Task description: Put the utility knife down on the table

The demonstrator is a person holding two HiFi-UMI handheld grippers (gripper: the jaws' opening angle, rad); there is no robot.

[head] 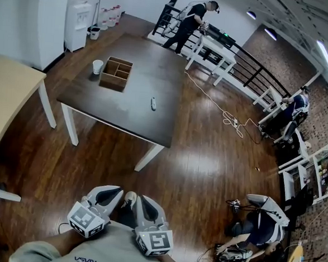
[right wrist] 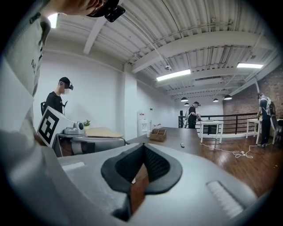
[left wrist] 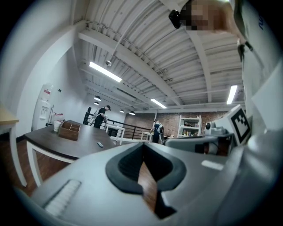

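Observation:
The utility knife (head: 153, 103), a small grey tool, lies on the dark table (head: 140, 70) near its front right part. It also shows far off in the left gripper view (left wrist: 100, 144) and the right gripper view (right wrist: 181, 144). Both grippers are held low, close to the person's body and well short of the table. My left gripper (head: 112, 191) is shut with nothing between its pads (left wrist: 143, 145). The right gripper (head: 144, 201) sits beside it, likewise shut and empty (right wrist: 143, 145). Each one points level toward the table.
A wooden compartment box (head: 116, 73) and a white cup (head: 97, 67) stand on the table's left part. A light wooden table (head: 4, 88) is at the left. A cable (head: 226, 115) lies on the floor at the right, where a person (head: 258, 229) sits low.

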